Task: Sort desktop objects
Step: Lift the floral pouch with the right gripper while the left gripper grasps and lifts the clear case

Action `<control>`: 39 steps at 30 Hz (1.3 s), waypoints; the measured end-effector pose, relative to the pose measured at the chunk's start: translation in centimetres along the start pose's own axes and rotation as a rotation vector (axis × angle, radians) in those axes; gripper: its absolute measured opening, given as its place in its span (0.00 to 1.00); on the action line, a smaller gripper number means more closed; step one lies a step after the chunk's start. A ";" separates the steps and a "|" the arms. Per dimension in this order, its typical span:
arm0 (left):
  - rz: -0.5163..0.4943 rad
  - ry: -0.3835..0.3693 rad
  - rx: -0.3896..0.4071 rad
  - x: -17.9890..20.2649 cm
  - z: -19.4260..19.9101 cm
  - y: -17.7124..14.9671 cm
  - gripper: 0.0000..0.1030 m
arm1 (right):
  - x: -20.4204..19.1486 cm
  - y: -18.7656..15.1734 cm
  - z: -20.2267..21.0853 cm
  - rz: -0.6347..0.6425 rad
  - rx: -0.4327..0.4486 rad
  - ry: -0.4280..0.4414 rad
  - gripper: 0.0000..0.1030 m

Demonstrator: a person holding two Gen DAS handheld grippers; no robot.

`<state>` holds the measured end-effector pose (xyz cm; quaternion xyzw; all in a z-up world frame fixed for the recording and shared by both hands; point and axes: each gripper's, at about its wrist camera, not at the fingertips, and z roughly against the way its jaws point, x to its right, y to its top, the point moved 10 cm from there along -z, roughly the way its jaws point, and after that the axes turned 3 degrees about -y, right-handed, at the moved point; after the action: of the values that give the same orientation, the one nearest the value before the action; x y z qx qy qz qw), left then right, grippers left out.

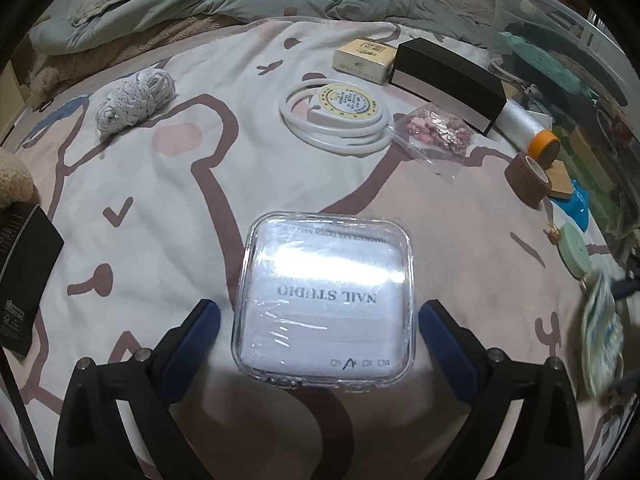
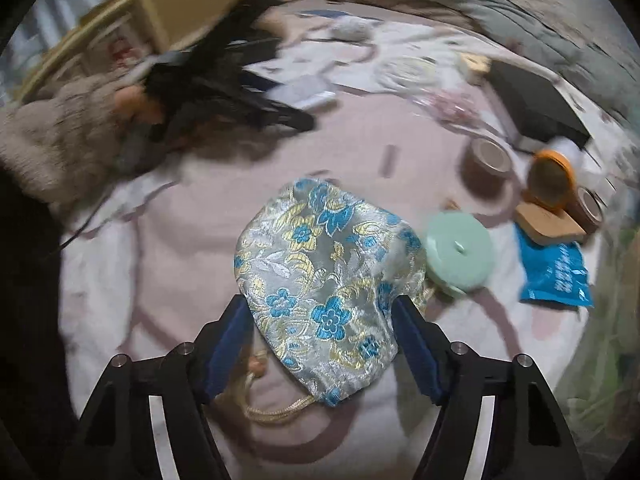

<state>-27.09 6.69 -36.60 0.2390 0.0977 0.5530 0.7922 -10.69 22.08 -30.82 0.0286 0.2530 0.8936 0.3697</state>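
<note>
A clear plastic case (image 1: 326, 300) printed NAIL STUDIO lies flat on the pink and white bear blanket (image 1: 160, 200). My left gripper (image 1: 320, 308) straddles it, open, with a gap on each side of the case. In the right wrist view a silver brocade pouch (image 2: 324, 280) with blue and yellow flowers sits between the blue pads, which press on both its sides; my right gripper (image 2: 320, 304) is shut on it. A gold cord (image 2: 276, 412) trails under the pouch. A mint green disc (image 2: 460, 256) lies against its right side. The pouch (image 1: 600, 332) shows blurred at the left view's right edge.
Behind the case lie a coiled white cable (image 1: 336, 120), a bag of pink beads (image 1: 436, 128), a black box (image 1: 448, 80), a cream box (image 1: 364, 58) and grey yarn (image 1: 134, 100). Tape rolls (image 1: 526, 178) and a blue packet (image 2: 554, 272) crowd the right. A black card (image 1: 24, 280) is at left.
</note>
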 end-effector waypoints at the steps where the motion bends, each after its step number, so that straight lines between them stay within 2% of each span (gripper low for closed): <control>1: -0.001 0.000 0.001 0.0 0.0 0.0 0.98 | -0.2 0.2 0.4 0.003 0.011 0.012 0.71; 6: -0.001 0.002 0.003 0.0 0.0 0.1 0.98 | 0.6 1.1 1.3 -0.042 0.046 0.001 0.71; 8: 0.001 0.004 0.003 0.0 0.0 0.1 0.98 | 0.4 0.9 0.9 -0.036 0.035 -0.001 0.71; 12: 0.014 0.007 -0.001 0.0 0.1 0.2 0.98 | 0.9 0.3 -0.7 -0.017 -0.011 -0.057 0.72; 16: 0.034 0.003 -0.005 -0.1 0.2 0.3 0.97 | 1.6 0.5 -1.2 -0.078 0.000 -0.052 0.74; 19: 0.036 0.011 -0.002 -0.1 0.2 0.3 0.95 | 1.9 0.5 -1.7 -0.097 0.004 -0.041 0.75; 22: 0.029 0.018 0.003 0.0 0.4 0.4 0.89 | 1.4 0.4 -2.3 -0.053 0.000 -0.070 0.74; 25: 0.030 0.023 0.005 0.1 0.6 0.5 0.84 | 1.1 0.4 -2.2 -0.028 0.001 -0.089 0.55; 26: 0.031 0.024 0.006 0.1 0.6 0.5 0.81 | 1.3 0.5 -2.0 -0.037 0.005 -0.090 0.44; 27: 0.031 0.027 0.009 0.1 0.7 0.5 0.76 | 1.6 0.5 -1.8 -0.054 0.014 -0.092 0.39; 29: 0.031 0.026 0.012 0.2 0.9 0.6 0.75 | 2.0 0.6 -1.4 -0.081 0.026 -0.091 0.20; 32: 0.029 0.031 0.009 0.3 1.1 0.6 0.74 | 2.0 0.7 -1.0 -0.088 0.039 -0.093 0.15; 39: 0.023 0.022 0.030 0.6 2.9 0.6 0.74 | 1.7 2.1 0.5 -0.094 0.095 -0.093 0.14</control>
<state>-26.15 6.64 -33.76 0.2459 0.1122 0.5633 0.7808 -13.16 22.19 -29.61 0.0754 0.2786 0.8600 0.4207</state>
